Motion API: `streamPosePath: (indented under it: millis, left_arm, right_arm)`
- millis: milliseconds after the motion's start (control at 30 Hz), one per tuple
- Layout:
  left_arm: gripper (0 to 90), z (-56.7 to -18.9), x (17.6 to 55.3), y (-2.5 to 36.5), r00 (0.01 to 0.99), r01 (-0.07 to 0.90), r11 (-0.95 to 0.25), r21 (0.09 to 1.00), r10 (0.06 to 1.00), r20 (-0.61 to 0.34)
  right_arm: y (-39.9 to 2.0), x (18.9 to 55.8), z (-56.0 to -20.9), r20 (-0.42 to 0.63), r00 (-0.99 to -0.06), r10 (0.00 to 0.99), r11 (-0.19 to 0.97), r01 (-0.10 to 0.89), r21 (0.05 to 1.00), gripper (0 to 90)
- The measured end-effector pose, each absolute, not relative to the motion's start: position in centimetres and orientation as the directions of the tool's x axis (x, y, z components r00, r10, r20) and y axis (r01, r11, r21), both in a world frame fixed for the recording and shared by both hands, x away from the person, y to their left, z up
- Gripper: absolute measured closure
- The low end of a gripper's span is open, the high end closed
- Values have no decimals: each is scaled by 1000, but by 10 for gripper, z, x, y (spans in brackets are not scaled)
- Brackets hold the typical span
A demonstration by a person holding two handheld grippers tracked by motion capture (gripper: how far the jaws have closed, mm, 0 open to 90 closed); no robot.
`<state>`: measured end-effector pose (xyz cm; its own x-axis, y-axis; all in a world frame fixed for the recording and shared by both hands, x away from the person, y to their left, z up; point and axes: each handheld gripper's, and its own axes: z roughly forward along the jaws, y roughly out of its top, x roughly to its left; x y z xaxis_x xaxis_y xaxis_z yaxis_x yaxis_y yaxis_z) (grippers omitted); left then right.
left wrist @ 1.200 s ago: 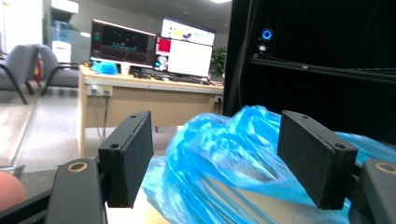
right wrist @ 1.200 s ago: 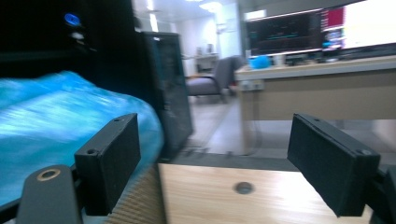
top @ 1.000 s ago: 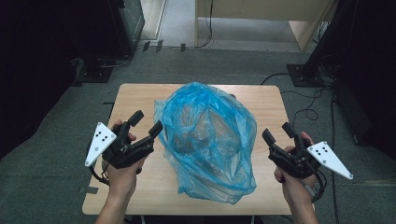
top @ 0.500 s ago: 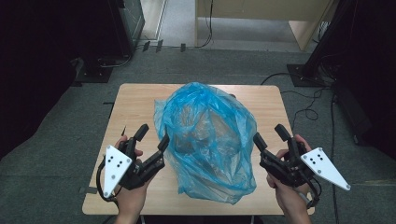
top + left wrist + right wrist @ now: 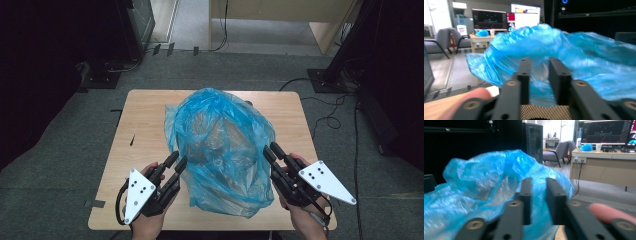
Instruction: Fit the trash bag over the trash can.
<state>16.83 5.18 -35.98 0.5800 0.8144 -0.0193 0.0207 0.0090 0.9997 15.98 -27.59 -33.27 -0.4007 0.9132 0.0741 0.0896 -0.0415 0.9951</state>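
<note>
Both hands have slid nearer along the table's sides since the earlier frames, and both tongs have just been closing. Our left tongs (image 5: 179, 162) now sit against the near-left flank of the blue plastic bag (image 5: 220, 150), our right tongs (image 5: 272, 150) against its near-right flank, with the bag lying crumpled across the middle of the table (image 5: 145, 120). In the left gripper view the jaws stand narrowly apart with blue film bunched between them, and the right gripper view shows the same; we judge each pair pinching a fold, though whether the pads truly bite is hard to tell. Thin film is the risk: if only a loose wrinkle is caught, it may slip free once we lift or spread. Pulling the two sides apart unevenly could tear the film, or drag the bag and its pale contents toward the near edge. A shallow pinch on one side would let the bag swing and sag.
</note>
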Motion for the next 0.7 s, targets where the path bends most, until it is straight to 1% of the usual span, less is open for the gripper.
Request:
streamPosePath:
  millis: [67,133,200,400,567,600,633,667,700]
  left_arm:
    - [839,-366,170,53,592,31,-1,1000,806,-18]
    - [900,-371,172,55,595,42,-2,999,804,-23]
    - [900,-377,174,57,601,53,-3,999,799,-30]
    - [900,-391,177,63,600,64,21,998,798,-55]
    - [900,-401,171,62,628,23,22,999,778,-32]
    - [900,-405,168,61,633,14,9,1000,774,-16]
    - [900,-407,168,60,633,17,8,1000,774,-17]
    - [900,-409,168,60,630,22,5,1000,777,-18]
    - [900,-411,169,61,623,30,4,1000,782,-22]
  right_arm:
    - [-276,160,-336,72,-379,923,-40,90,995,857]
    - [-277,160,-338,76,-343,936,-51,80,995,900]
    - [-281,161,-339,89,-314,945,-72,67,995,900]
    - [-286,161,-344,81,-254,964,-77,26,997,900]
    - [-291,158,-344,85,-219,972,-93,-22,995,900]
    - [-293,157,-344,100,-218,971,-110,-35,993,891]
    - [-296,158,-343,129,-230,965,-142,-42,989,784]
    - [-299,158,-343,148,-241,959,-161,-36,986,737]
    - [-300,159,-343,158,-246,956,-170,-29,985,710]
